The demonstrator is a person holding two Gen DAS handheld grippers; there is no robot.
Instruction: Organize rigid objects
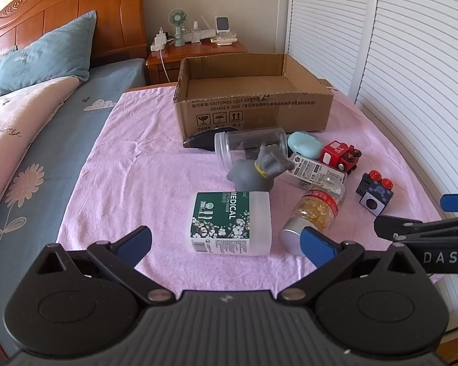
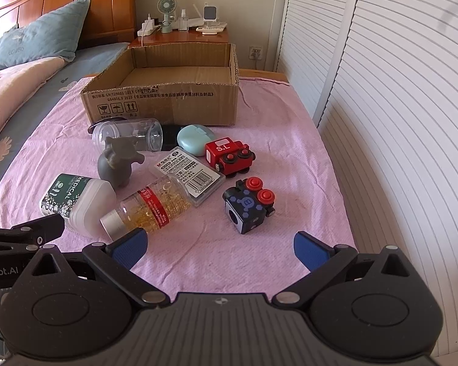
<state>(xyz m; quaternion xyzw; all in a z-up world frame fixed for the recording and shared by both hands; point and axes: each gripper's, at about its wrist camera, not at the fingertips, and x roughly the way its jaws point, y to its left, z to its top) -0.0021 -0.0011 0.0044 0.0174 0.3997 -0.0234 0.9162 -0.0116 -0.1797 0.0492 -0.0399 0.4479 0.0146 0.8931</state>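
Before me an open brown cardboard box (image 2: 165,91) stands upright. Just in front of it a clear plastic jar (image 2: 128,135) lies sideways, a grey rubber elephant (image 2: 117,161) stands, and a red wooden toy train (image 2: 230,155) sits near a dark cube toy with red buttons (image 2: 248,206).

Both wrist views look forward and slightly down from the near edge of the bed (image 1: 122,158) toward the box (image 1: 253,103). The left sits nearer the swab jar (image 1: 229,222), the right nearer the cube (image 2: 248,209); both share the whole clutter.

Upper left: carved wooden headboard (image 1: 61,9) and blue-grey pillow (image 1: 45,55); top centre, a wooden nightstand (image 2: 180,38) bearing a small green fan (image 1: 177,26)
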